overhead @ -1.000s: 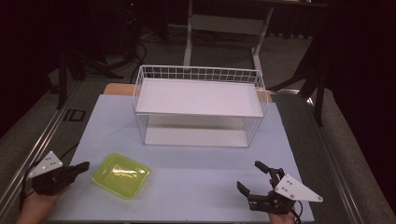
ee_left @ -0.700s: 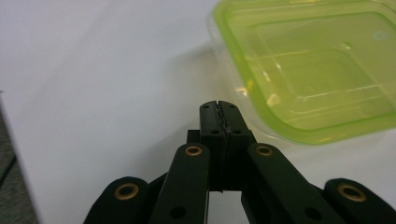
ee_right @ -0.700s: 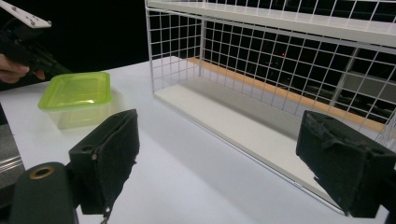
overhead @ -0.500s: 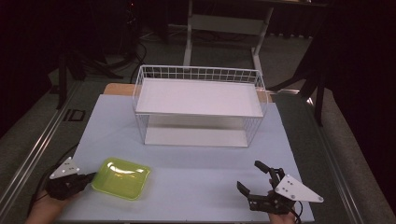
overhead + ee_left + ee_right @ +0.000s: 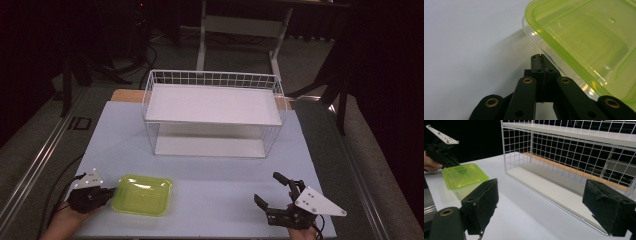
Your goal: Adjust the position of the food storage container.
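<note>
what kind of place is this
Probably a lab or test workshop, not a home: a white table with a wire shelf rack, dark surroundings with stand legs behind, and cables on the floor.

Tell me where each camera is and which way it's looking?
High view: sits above the person's side, looking forward and down at the table, wire shelf and green box; both hands with the left tool and right tool show.
Left gripper view: rides the left tool, facing the green box close up; its shut black jaws show.
Right gripper view: rides the right tool, facing the wire shelf; its open jaws show.
Shared: the right gripper view and high view both show the green box and left tool.
</note>
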